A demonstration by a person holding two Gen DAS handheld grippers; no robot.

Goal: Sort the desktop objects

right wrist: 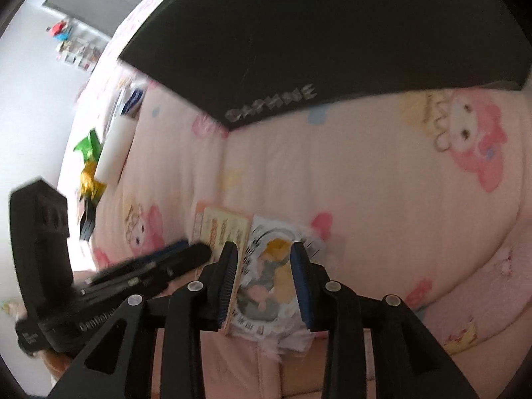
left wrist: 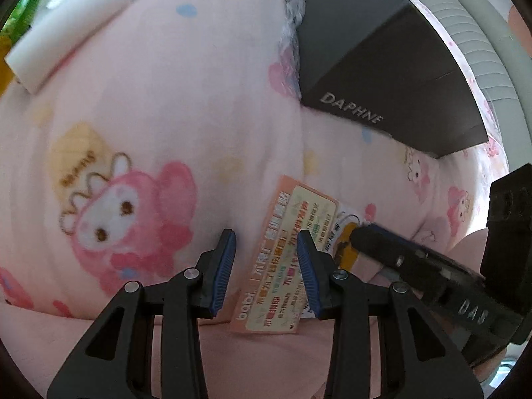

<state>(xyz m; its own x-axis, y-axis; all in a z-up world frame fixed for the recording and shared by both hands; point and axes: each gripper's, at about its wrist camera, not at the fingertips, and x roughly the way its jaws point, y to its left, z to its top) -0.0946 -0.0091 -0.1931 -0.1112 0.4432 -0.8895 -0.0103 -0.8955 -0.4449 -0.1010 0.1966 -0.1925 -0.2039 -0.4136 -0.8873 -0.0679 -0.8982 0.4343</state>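
An orange printed card (left wrist: 276, 286) lies flat on the pink cartoon blanket (left wrist: 166, 83). My left gripper (left wrist: 267, 264) stands open just above it, with the card's left part between the fingers and the right finger over its middle. Beside the card lies a white picture packet (right wrist: 266, 286) with a yellow figure. My right gripper (right wrist: 264, 266) straddles this packet with its jaws apart, the pads not pressing on it. In the left wrist view the right gripper (left wrist: 362, 234) comes in from the right over the white packet (left wrist: 335, 221). In the right wrist view the left gripper (right wrist: 193, 247) hovers by the orange card (right wrist: 222, 229).
A black box marked DAPHNE (left wrist: 382, 60) sits on the blanket beyond the cards, also seen as the black box (right wrist: 299, 33). Farther left lie a white tube (left wrist: 73, 30) and a green and yellow packet (left wrist: 23, 16). The blanket's edge runs along the left in the right wrist view.
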